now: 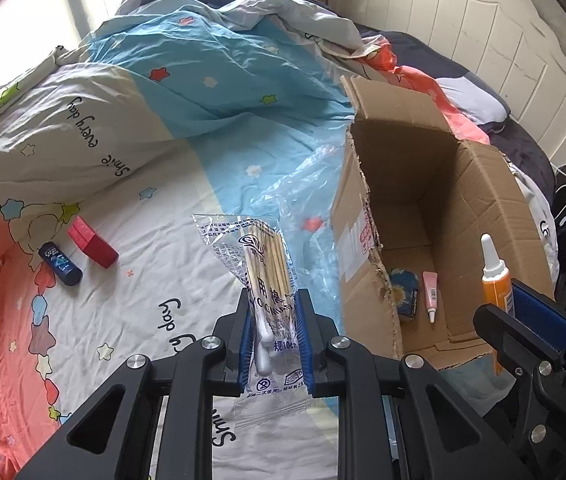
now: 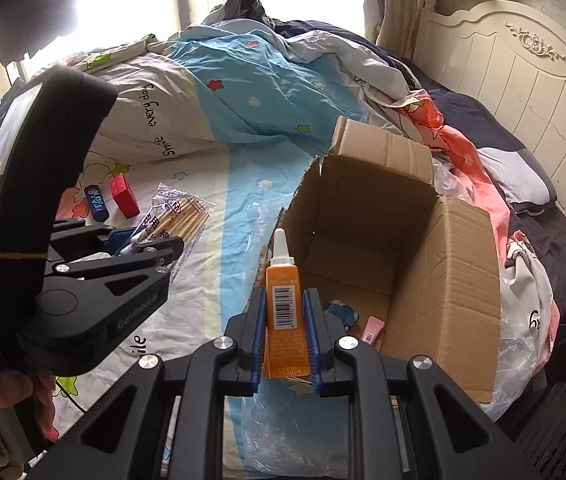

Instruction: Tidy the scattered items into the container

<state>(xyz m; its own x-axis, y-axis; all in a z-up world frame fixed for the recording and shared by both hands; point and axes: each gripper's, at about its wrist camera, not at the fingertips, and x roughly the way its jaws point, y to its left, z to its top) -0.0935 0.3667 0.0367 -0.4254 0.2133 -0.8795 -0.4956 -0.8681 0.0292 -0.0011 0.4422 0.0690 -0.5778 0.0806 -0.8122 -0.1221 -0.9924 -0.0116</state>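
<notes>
Open cardboard box on the bed, holding two items: a blue packet and a pink tube. Left tool clamps one cotton-swab packet, long axis pointing away. Right tool clamps one orange tube, nozzle pointing away, beside the box's torn wall. One red box and one dark blue bottle lie on the bed.

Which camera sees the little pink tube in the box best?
The left wrist view: the pink tube lies whole on the cardboard box floor. In the right wrist view, the pink tube is partly hidden behind the right gripper.
</notes>
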